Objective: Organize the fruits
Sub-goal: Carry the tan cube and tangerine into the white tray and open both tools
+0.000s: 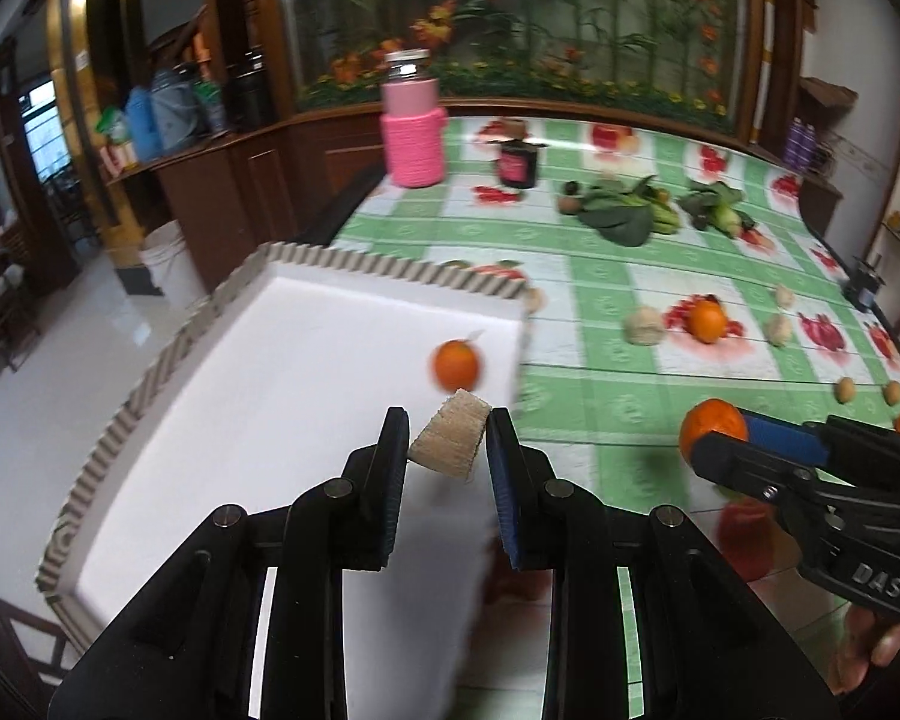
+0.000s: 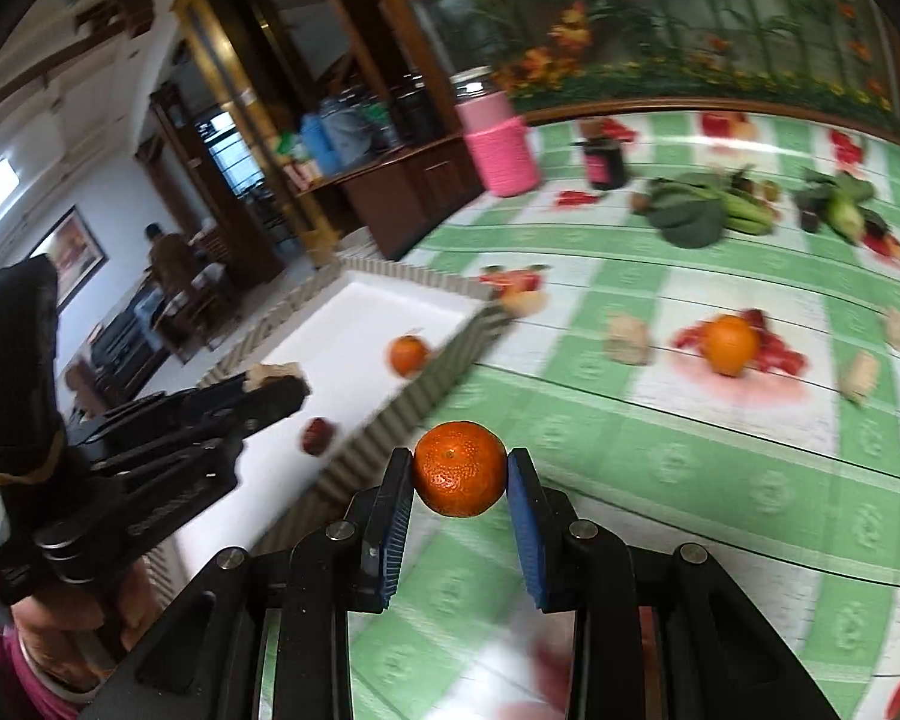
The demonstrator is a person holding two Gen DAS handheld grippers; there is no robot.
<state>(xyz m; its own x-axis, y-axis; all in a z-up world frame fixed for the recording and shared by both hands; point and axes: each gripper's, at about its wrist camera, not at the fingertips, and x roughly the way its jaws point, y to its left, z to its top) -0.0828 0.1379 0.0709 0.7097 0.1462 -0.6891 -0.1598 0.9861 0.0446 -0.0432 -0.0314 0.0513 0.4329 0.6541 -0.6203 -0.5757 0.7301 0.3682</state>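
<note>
My left gripper [image 1: 447, 441] is shut on a beige cut fruit piece [image 1: 449, 441] and holds it above the white tray [image 1: 240, 396]. It also shows at the left of the right wrist view [image 2: 273, 381]. A tangerine [image 1: 456, 365] lies in the tray near its right wall. A dark red fruit [image 2: 317, 435] lies in the tray too. My right gripper [image 2: 459, 471] is shut on a tangerine [image 2: 460, 468] above the green checked tablecloth, right of the tray. An orange [image 2: 731, 343] and several beige pieces [image 2: 629, 341] lie on the cloth.
A pink jar [image 1: 413, 126] and a dark jar [image 1: 518, 161] stand at the back. Leafy greens [image 1: 621, 210] lie beyond the fruits. Small brown fruits [image 1: 846, 389] sit at the right edge. The tray has a ribbed cardboard rim [image 2: 444, 372].
</note>
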